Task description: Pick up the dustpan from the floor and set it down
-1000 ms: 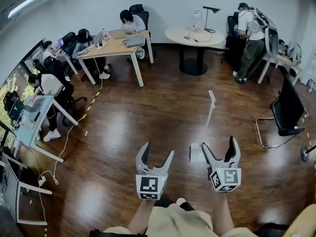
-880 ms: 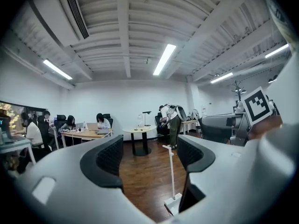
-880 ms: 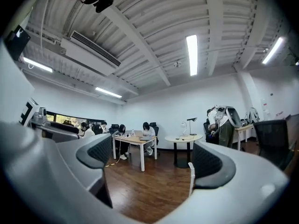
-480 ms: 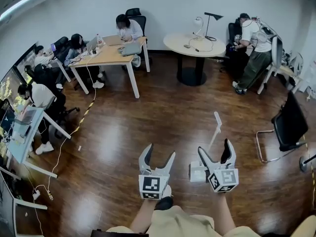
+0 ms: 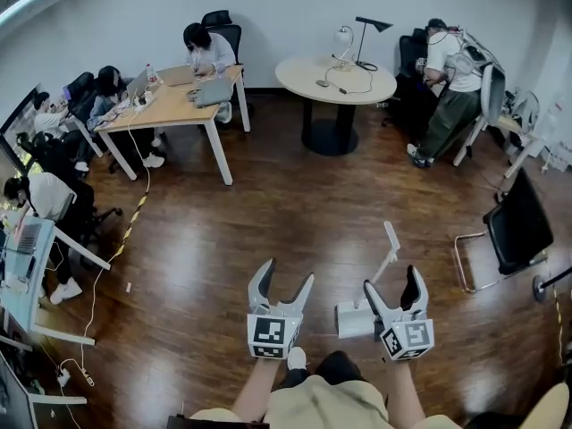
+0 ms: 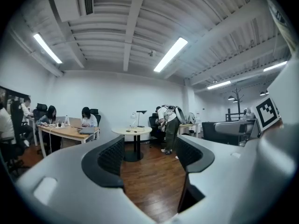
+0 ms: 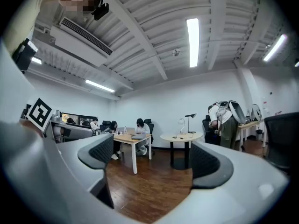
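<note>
A white dustpan (image 5: pixel 355 319) stands on the wooden floor, its long handle (image 5: pixel 388 246) rising and leaning away from me. In the head view it sits between the two grippers, just left of my right gripper (image 5: pixel 391 280), which is open and empty. My left gripper (image 5: pixel 286 275) hangs further left, its jaws closing with nothing between them. Both gripper views look level across the room and do not show the dustpan. Only floor shows between the left gripper's (image 6: pixel 149 157) pads and between the right gripper's (image 7: pixel 154 161) pads.
A black chair (image 5: pixel 514 226) stands to the right. A round white table (image 5: pixel 335 79) with a lamp is at the back, a standing person (image 5: pixel 447 88) beside it. Seated people work at a wooden desk (image 5: pixel 174 101) at the back left. A cable (image 5: pixel 125 231) runs along the floor.
The whole scene has slid down and toward me: the dustpan now sits closer to my feet, next to the right gripper. The left jaws stand a little narrower.
</note>
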